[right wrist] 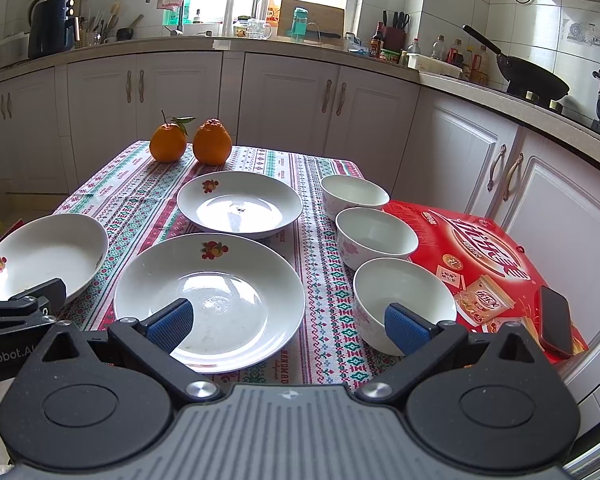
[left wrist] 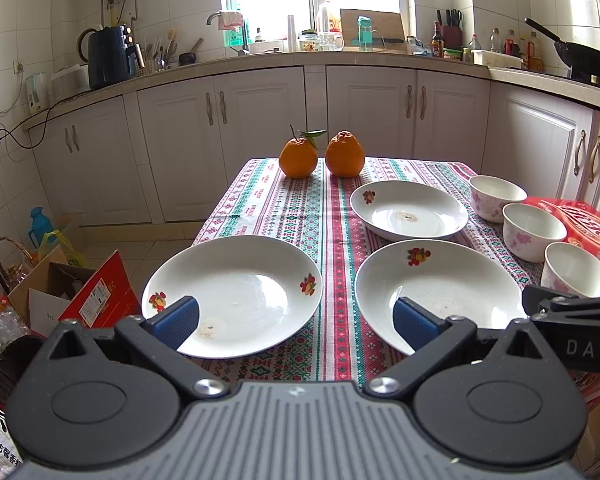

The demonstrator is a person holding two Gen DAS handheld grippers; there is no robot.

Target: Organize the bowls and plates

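Three white fruit-printed plates lie on the patterned tablecloth: a near-left plate (left wrist: 236, 292), a near-middle plate (left wrist: 436, 284) and a far plate (left wrist: 408, 208). Three white floral bowls stand in a row at the right: far bowl (left wrist: 496, 196), middle bowl (left wrist: 532, 230) and near bowl (left wrist: 576, 270). My left gripper (left wrist: 296, 320) is open, hovering near the front edge between the two near plates. My right gripper (right wrist: 288, 322) is open, between the near-middle plate (right wrist: 210, 300) and the near bowl (right wrist: 400, 296). Neither holds anything.
Two oranges (left wrist: 298, 158) (left wrist: 345, 154) sit at the table's far edge. A red box (right wrist: 488, 256) with a phone (right wrist: 556, 320) on it lies right of the bowls. White cabinets stand behind the table. Cardboard boxes (left wrist: 80, 292) and bags crowd the floor at left.
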